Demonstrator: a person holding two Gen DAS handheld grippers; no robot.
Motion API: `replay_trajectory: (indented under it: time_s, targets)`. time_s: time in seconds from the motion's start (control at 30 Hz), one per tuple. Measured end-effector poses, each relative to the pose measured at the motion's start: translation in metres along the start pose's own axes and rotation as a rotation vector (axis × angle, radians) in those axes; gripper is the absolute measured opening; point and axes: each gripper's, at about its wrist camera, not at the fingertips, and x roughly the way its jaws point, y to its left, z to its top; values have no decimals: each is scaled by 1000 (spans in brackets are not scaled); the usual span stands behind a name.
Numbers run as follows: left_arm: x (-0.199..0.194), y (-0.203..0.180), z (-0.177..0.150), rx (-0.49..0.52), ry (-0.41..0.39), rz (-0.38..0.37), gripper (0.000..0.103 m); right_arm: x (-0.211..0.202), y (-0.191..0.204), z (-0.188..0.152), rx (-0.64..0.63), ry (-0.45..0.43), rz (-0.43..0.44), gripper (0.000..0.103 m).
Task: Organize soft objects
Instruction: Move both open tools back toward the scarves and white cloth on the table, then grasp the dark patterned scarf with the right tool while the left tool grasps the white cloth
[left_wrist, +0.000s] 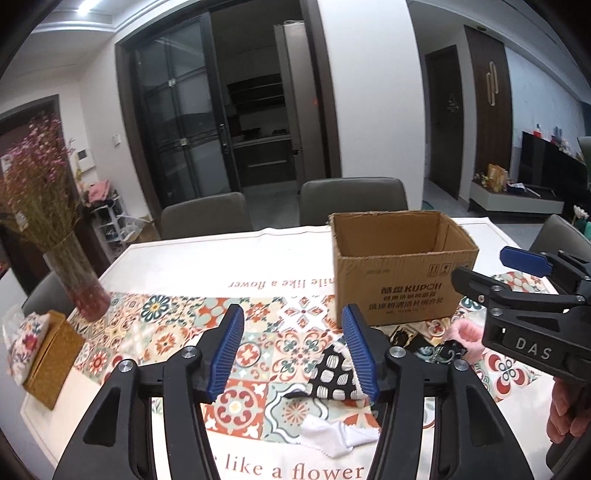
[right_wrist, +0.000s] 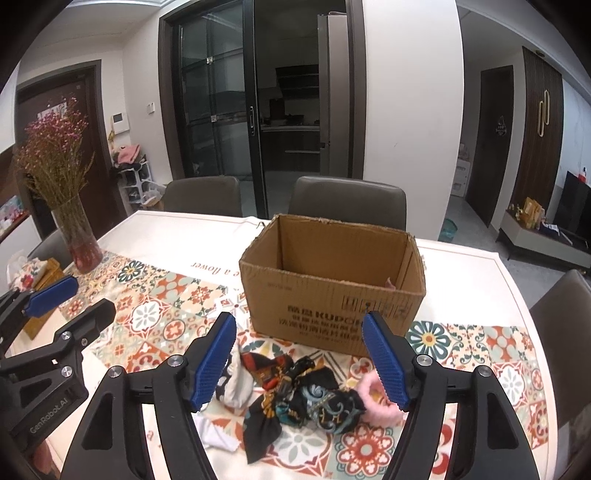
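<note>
Although the left wrist view shows most of the table, the left gripper (left_wrist: 292, 352) covers part of the cloth pile: its blue pads stand apart with nothing pressed between them. A black scrap with white ovals (left_wrist: 334, 376) lies flat just beside the right-hand pad, its far edge hidden behind it. A white cloth (left_wrist: 334, 437) lies nearer the camera, its long side running left to right. The cardboard box (left_wrist: 399, 266) stands upright and open-topped beyond them; its inside floor cannot be seen. At the right edge the right gripper (left_wrist: 491, 271) is cut off by the frame, and a hand (left_wrist: 567, 417) shows only partly.

From the right wrist view, the right gripper (right_wrist: 300, 360) hangs released above a tangle of dark patterned scarves (right_wrist: 295, 398) lying in front of the box (right_wrist: 332, 291). A pink fluffy band (right_wrist: 373, 400) is half hidden behind the right pad. Something pink sits low inside the box, too small to identify. The left gripper (right_wrist: 70, 304) enters from the left, cropped.
</note>
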Motion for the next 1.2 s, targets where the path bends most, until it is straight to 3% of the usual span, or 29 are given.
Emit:
replay_trajectory:
  time_s: [0.57,1.2]
  targets:
    - [-13,-1,-55,-91,62,58,59,1,8,-40,-65,14,55,78]
    - [15,-20,-112,-119,164,96,60,40,12,-87,-160,76,96,78]
